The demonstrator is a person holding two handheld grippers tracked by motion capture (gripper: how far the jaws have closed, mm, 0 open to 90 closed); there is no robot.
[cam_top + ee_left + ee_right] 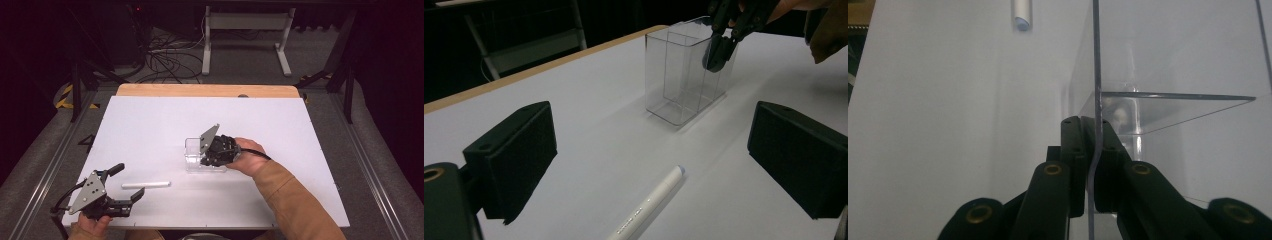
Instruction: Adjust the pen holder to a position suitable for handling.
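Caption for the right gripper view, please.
Right gripper clamped on one wall of the clear plastic container, white pen lying beyond on the white table.

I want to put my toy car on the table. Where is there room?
Lots of room on the white table behind the clear box, up to the wooden edge, and along the far-right side. It is crowded in front: the white pen, the open left gripper, and the right gripper pinching the box wall.

Your right gripper (206, 159) sits on the near wall of the box (192, 148), mid-table. The pen (146, 184) lies on the table (150, 120) nearer you, left of the box, just before your left gripper (127, 183).
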